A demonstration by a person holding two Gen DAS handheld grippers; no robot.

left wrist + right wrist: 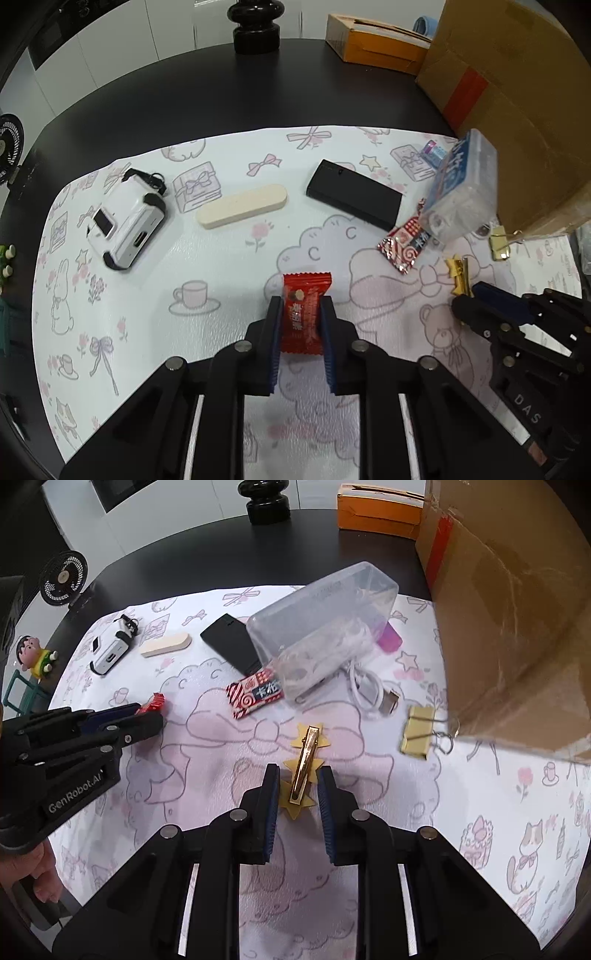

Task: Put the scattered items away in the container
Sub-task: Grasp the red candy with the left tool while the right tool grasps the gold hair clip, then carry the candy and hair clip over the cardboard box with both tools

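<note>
The left gripper is closed on a red candy packet, whose long axis runs along the fingers. The right gripper is partly open astride a gold star hair clip that lies lengthwise between its jaws, apparently not yet pinched. The clear plastic container, tilted, lies ahead of both, nearer the right; the mat between is mostly open

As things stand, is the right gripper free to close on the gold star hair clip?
Probably yes: the right gripper is open with the gold star hair clip already lying between its fingers, and nothing sits between them.
</note>
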